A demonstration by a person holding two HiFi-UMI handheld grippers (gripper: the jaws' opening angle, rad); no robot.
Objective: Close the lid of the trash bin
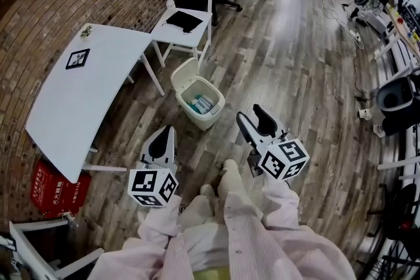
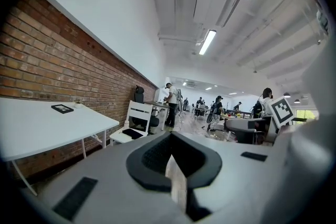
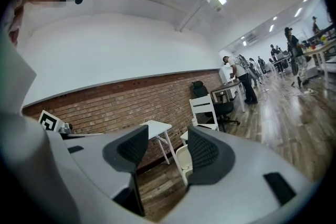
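**Me:** While the cream trash bin (image 1: 203, 120) stands just ahead on the plank floor (image 1: 295, 75), its rounded lid (image 1: 184, 71) is tipped up and back, and there's something lying inside.

**Spotter:** Room to move?

**Me:** Open boards to the right. A smooth white surface (image 1: 79, 101) runs along the left, and a slatted white chair (image 1: 187, 10) sits just beyond the bin.

**Spotter:** And the tongs?

**Me:** Left tongs (image 1: 163, 136) clenched on nothing. Right tongs (image 1: 254, 119) released, ribbed black pads (image 3: 202, 152) apart, with the bin showing between them, well clear.
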